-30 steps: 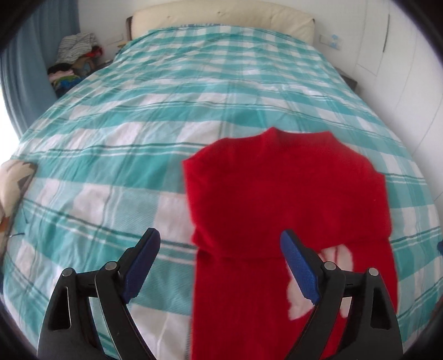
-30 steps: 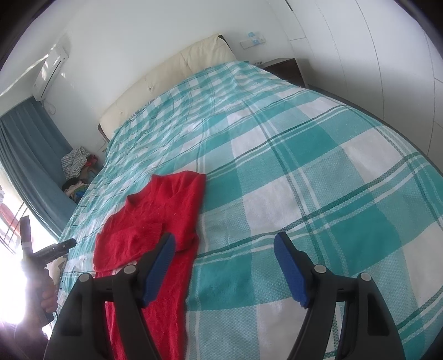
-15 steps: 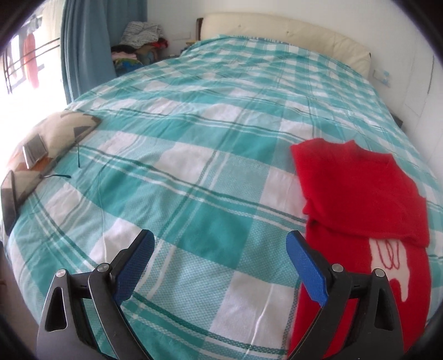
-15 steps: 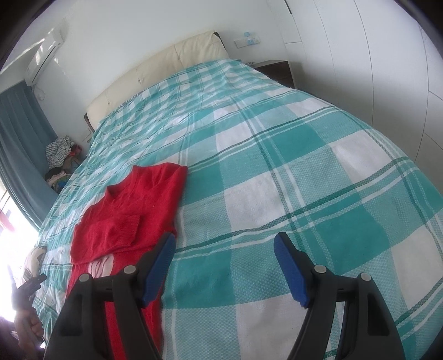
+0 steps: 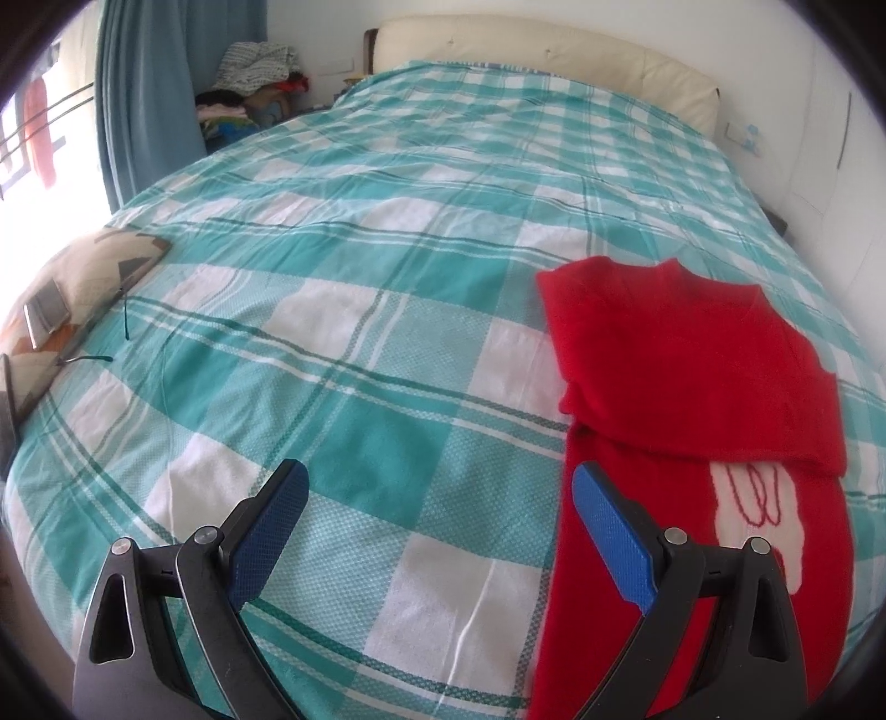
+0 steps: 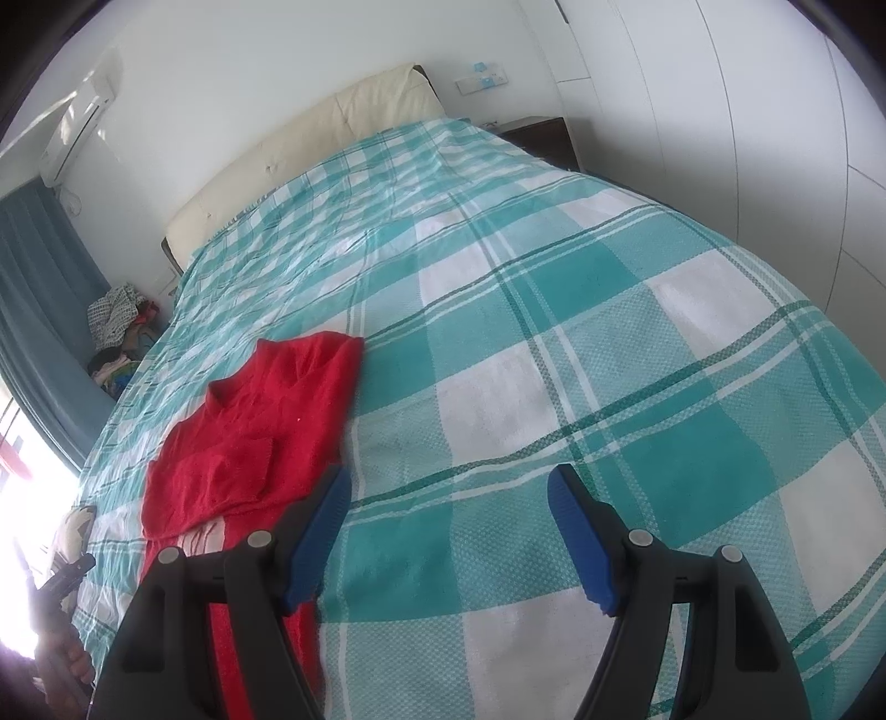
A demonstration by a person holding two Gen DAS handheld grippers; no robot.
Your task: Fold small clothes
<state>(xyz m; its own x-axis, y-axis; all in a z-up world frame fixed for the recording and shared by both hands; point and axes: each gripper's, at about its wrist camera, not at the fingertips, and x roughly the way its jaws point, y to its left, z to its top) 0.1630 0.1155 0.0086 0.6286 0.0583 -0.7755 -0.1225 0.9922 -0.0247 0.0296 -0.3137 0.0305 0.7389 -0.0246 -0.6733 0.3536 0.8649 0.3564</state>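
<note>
While both grippers are hanging over the bed, nothing is being gripped:

left gripper [image 5: 437,512]: jaws standing wide apart, having just been opening further; nothing between them, only bare bedspread showing in the gap. Right blue pad [image 5: 609,540] is overlapping the sweater's left edge in view; cannot tell if it is touching.

right gripper [image 6: 446,531]: jaws parted, moderately wide, holding nothing; plaid cloth is showing between the pads. Left pad [image 6: 318,540] is sitting over the sweater's right edge in view; contact unclear.

red sweater [image 5: 686,376]: lying flat on the bedspread, sleeves folded in across the chest, neck pointing toward the headboard. White patch with red line drawing is peeking out below the folded sleeve.

bedspread [image 5: 354,310]: teal and white plaid, covering the whole bed, lightly wrinkled.

headboard [image 5: 531,50]: cream, padded, at the far end.

clothes pile [image 5: 249,83]: sitting beside the blue curtain [image 5: 149,83], far left corner.

cushion [image 5: 83,288]: patterned, lying at the bed's left edge.
</note>
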